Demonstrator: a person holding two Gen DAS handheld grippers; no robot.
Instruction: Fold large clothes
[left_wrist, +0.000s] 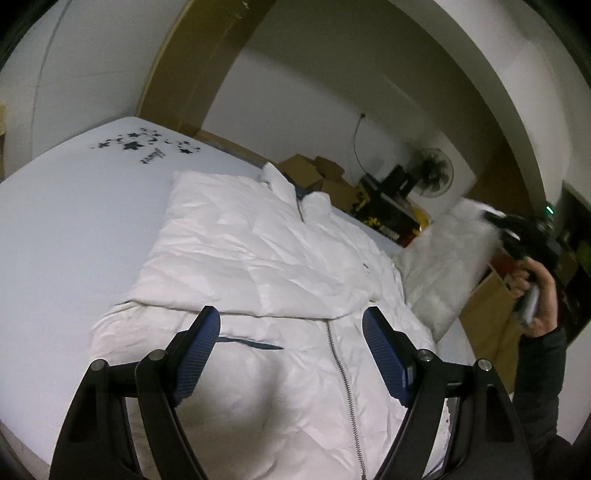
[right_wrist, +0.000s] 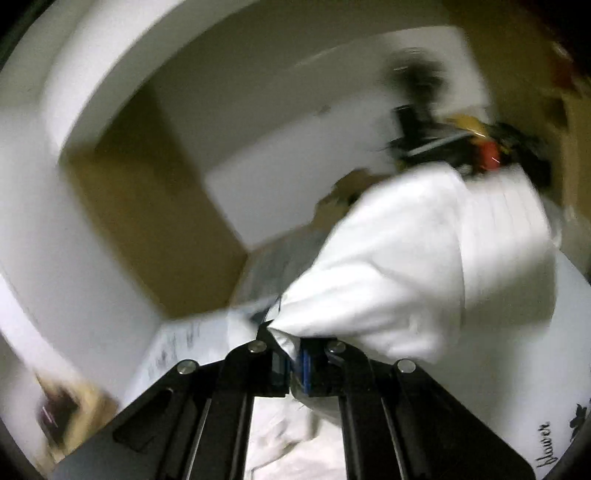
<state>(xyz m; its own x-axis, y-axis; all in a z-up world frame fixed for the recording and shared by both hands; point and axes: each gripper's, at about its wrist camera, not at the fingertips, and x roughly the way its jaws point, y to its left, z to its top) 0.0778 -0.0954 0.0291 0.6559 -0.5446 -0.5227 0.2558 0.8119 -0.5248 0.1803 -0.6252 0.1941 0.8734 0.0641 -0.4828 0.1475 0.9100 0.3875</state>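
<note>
My left claw hangs spread above the white jacket, which lies flat on the bed just ahead of it. My right claw is pinching the jacket's sleeve, lifted off to the side.

Left claw points forward and downward, its blue-padded fingers spread wide apart with nothing gripped. Right claw, raised at the right in a bare hand, has its jaws clamped on white fabric.
</note>
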